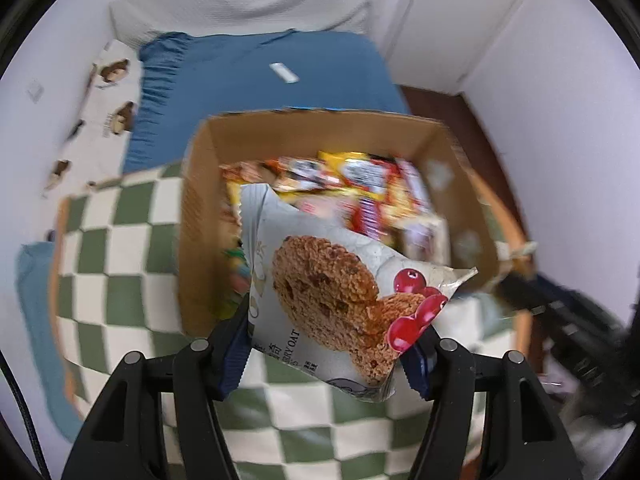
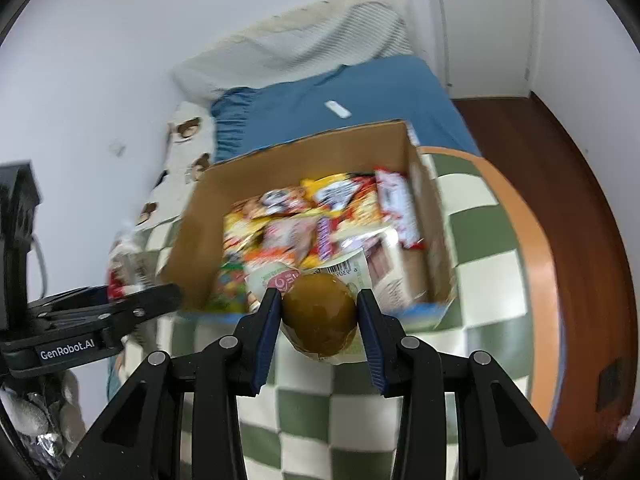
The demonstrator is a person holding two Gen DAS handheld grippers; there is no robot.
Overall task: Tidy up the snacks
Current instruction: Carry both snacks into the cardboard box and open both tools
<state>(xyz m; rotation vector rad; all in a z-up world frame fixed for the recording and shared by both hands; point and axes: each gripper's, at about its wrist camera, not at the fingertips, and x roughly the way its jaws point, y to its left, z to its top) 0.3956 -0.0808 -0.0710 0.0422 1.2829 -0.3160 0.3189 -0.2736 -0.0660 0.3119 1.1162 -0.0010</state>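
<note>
My left gripper (image 1: 334, 336) is shut on a pale oat cookie packet (image 1: 336, 296) printed with a cookie and cherries, held tilted above the near edge of a cardboard box (image 1: 200, 208). Inside the box lie several colourful snack packets (image 1: 360, 188). In the right wrist view my right gripper (image 2: 318, 312) is shut on a brown round snack in clear wrap (image 2: 320, 312), hanging over the near wall of the same cardboard box (image 2: 192, 216), which holds many snack packets (image 2: 320, 216). The left gripper's black body (image 2: 80, 328) shows at the left edge.
The box stands on a round table with a green and white checked cloth (image 1: 120, 248), wooden rim (image 2: 532, 232). Behind it is a bed with a blue sheet (image 1: 256, 72) and a small white object (image 1: 284, 73). Dark wooden floor (image 2: 568, 168) lies right; a white door (image 2: 488, 20) behind.
</note>
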